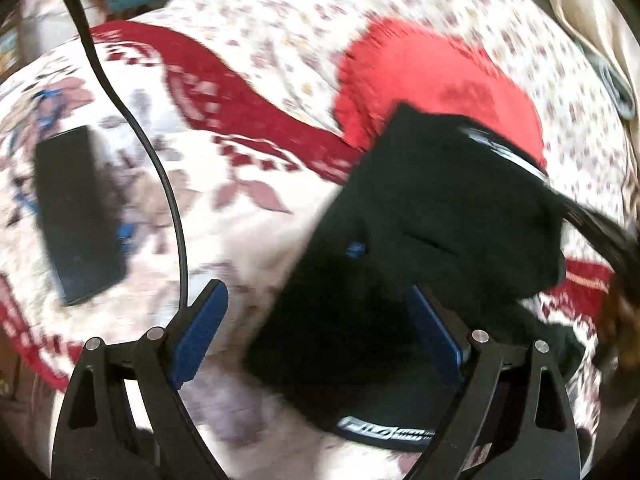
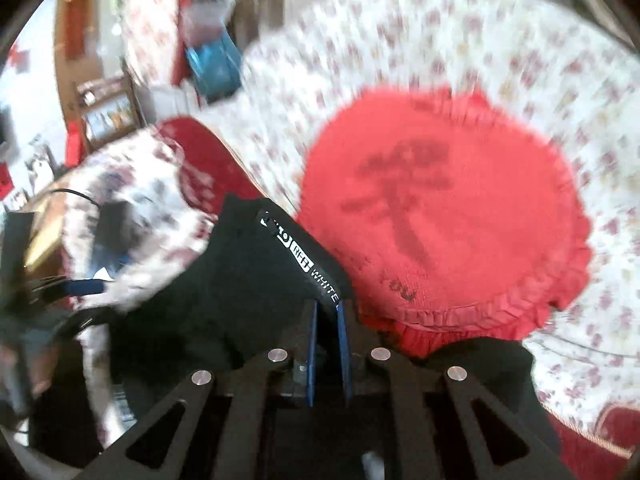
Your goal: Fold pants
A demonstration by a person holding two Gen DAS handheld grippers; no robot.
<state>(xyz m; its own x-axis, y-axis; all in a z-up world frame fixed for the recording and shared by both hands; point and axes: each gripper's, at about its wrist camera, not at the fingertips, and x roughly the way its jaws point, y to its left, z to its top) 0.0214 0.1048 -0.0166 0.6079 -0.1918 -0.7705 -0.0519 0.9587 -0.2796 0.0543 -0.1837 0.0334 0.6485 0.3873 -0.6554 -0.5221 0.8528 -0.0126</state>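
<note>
- One pair of black pants (image 1: pixel 420 240), bunched, lying on the bed (image 1: pixel 260 8) just in front of the red cushion (image 1: pixel 440 76) and overlapping its near edge.
- One red cushion, round with frilled rim, dark print on top; sits on the floral bed cover.
- One dark flat phone-like slab (image 1: pixel 76 216), well left of the cushion, on the red-and-white patterned blanket (image 1: pixel 240 92).
- One black cable (image 1: pixel 160 168) running between slab and pants.
- Two hand-held grippers counted.
- Left hand-held gripper (image 1: pixel 316 336): released, jaws spread wide; pants fabric lies between the blue pads, covering the right pad's tip, left pad clear of cloth.
- Right hand-held gripper (image 2: pixel 327 320): clenched on the pants at the white-lettered waistband (image 2: pixel 308 264), just short of the cushion's near rim.
- Both views motion-blurred; fold state of pants not readable.
</note>
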